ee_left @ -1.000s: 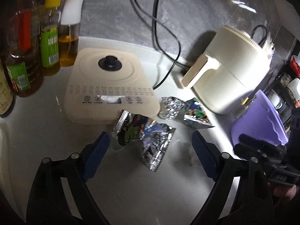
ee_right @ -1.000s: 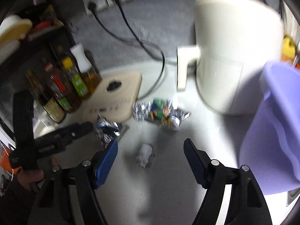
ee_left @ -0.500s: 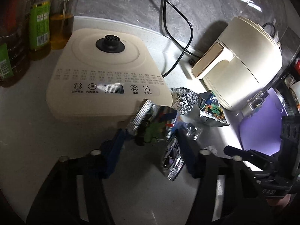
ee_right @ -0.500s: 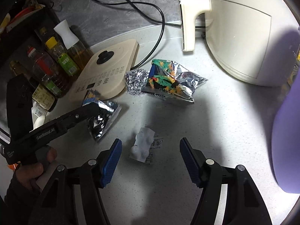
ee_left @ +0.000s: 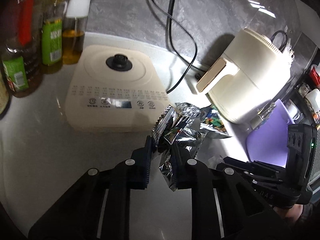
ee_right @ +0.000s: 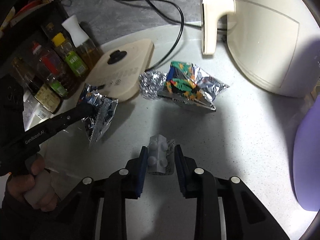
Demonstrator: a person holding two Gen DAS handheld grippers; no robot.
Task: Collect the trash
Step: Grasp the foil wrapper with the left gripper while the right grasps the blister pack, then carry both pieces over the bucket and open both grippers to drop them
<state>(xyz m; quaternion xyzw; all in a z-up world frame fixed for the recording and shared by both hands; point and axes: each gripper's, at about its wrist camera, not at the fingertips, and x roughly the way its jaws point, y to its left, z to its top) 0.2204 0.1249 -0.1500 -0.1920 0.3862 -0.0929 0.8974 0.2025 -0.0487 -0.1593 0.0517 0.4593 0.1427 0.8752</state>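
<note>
My left gripper [ee_left: 161,152] is shut on a crumpled silver snack wrapper [ee_left: 176,132] in front of the cream induction cooker [ee_left: 116,88]; it also shows in the right wrist view [ee_right: 100,110]. My right gripper [ee_right: 160,160] is closed around a small grey pill blister pack [ee_right: 159,154] lying on the white counter [ee_right: 230,140], its pads against both sides. A foil ball [ee_right: 151,87] and a colourful foil snack bag [ee_right: 190,86] lie on the counter further back.
A cream air fryer [ee_right: 266,46] stands at the right, with black cables [ee_right: 176,30] behind. Several oil and sauce bottles [ee_right: 60,68] stand at the left. A purple bin [ee_right: 308,156] is at the right edge and shows in the left wrist view [ee_left: 268,140].
My left gripper closed on the silver wrapper and lifted it slightly. My right gripper moved down to the blister pack and its jaws closed around it.
</note>
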